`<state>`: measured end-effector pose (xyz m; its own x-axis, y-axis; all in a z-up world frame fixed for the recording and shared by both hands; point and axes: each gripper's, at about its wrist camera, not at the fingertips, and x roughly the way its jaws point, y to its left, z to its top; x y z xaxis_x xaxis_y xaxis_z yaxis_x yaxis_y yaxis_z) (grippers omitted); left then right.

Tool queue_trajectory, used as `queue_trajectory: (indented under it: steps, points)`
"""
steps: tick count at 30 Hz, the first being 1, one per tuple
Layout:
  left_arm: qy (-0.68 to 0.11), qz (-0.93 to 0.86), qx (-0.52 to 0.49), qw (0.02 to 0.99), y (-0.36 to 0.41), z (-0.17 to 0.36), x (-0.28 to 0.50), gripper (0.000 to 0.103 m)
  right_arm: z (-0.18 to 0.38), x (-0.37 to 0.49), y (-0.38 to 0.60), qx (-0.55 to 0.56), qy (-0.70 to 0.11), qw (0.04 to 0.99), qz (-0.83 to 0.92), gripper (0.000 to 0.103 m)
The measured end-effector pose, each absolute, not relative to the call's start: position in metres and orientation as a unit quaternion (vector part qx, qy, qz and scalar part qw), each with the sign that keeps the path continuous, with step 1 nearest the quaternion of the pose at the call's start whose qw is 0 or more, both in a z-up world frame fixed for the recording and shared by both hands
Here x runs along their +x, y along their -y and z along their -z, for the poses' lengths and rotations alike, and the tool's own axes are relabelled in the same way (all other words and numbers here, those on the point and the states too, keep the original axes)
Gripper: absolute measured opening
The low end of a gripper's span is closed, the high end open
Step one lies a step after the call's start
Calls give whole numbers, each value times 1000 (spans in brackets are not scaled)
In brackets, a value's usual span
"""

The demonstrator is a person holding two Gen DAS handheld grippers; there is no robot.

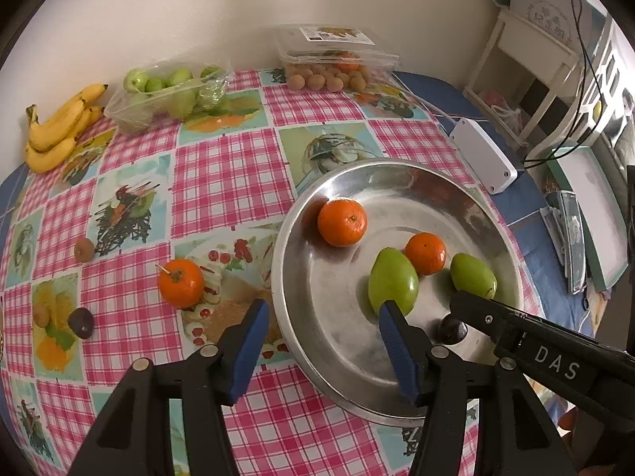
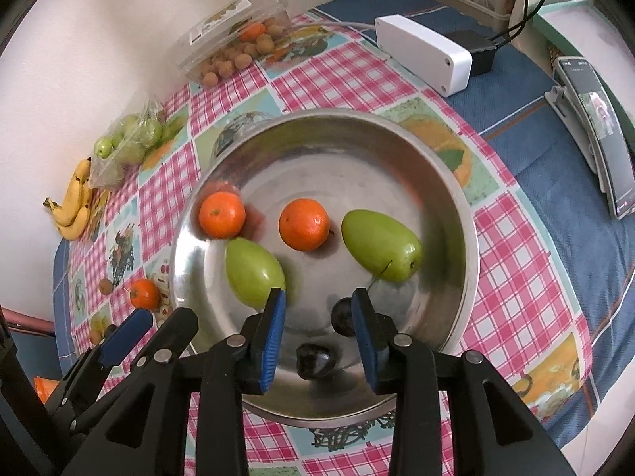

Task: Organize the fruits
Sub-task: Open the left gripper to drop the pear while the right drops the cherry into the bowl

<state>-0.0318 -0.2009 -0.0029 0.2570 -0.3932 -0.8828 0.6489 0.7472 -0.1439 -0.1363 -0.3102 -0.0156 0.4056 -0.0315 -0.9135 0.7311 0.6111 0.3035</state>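
A steel bowl (image 2: 456, 198) holds two tangerines (image 2: 304, 224), two green fruits (image 2: 380, 244) and two dark plums (image 2: 313, 360). My right gripper (image 2: 319, 297) is open over the bowl's near side, with one plum (image 2: 342, 319) by its right finger and the other below, between the fingers. My left gripper (image 1: 323, 311) is open and empty over the bowl's left rim (image 1: 279, 269). A tangerine (image 1: 181, 282), a dark plum (image 1: 81, 322) and a small brown fruit (image 1: 83, 249) lie on the checked cloth to its left.
Bananas (image 1: 59, 127), a tray of green fruits (image 1: 166, 91) and a clear box of small brown fruits (image 1: 333, 63) stand along the far wall. A white box (image 2: 422, 53) and a phone on a stand (image 2: 599, 139) lie right of the bowl.
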Motion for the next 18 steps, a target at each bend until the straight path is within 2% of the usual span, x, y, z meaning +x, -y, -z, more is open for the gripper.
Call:
queue_trajectory:
  steps: [2, 4, 8, 13, 16, 18]
  points:
    - [-512, 326, 122, 785, 198, 2, -29, 63, 15, -137, 311, 359, -483, 756, 258, 52]
    - [-516, 315, 115, 788, 194, 2, -26, 63, 15, -138, 312, 358, -483, 756, 259, 57]
    - [-520, 289, 102, 797, 183, 2, -17, 66, 14, -138, 312, 352, -486, 756, 261, 64]
    - [-536, 244, 81, 804, 165, 8, -3, 72, 15, -135, 309, 344, -491, 756, 262, 66]
    - [-546, 217, 71, 806, 155, 14, 5, 77, 17, -133, 308, 336, -497, 755, 266, 76]
    - [-549, 205, 68, 808, 150, 17, 9, 77, 17, -132, 307, 329, -500, 756, 266, 76]
